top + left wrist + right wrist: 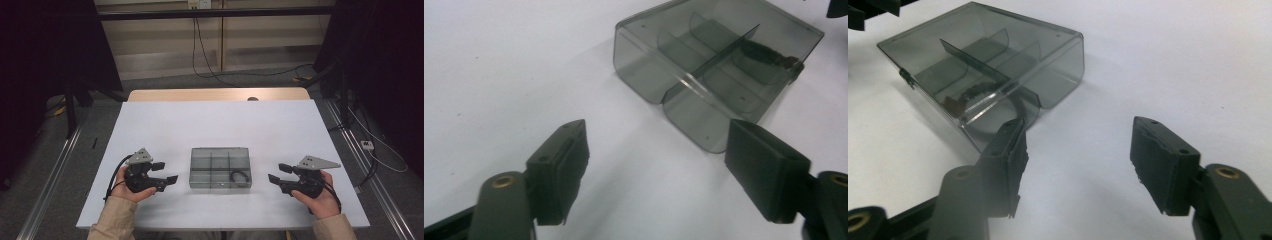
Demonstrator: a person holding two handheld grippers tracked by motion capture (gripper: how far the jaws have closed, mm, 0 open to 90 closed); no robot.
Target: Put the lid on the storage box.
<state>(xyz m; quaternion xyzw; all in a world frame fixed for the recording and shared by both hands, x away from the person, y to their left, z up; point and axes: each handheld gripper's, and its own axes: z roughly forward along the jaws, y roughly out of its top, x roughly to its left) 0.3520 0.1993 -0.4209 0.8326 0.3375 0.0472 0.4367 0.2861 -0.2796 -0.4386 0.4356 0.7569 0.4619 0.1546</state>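
Note:
A smoky see-through compartment box lies shut on the white table, near its front middle. A black coiled cord rests in its near right compartment. My left gripper sits just left of the box, jaws open and pointing at it, nothing between them. My right gripper mirrors it on the right, also open and empty. In the left gripper view the box lies beyond the open gripper, with the cord at its far side. In the right gripper view the box and cord lie ahead and left of the gripper.
A wooden strip runs along the table's far edge, with a small dark object on it. Cables trail over the floor behind. Metal rails flank the table, and dark curtains hang at both sides.

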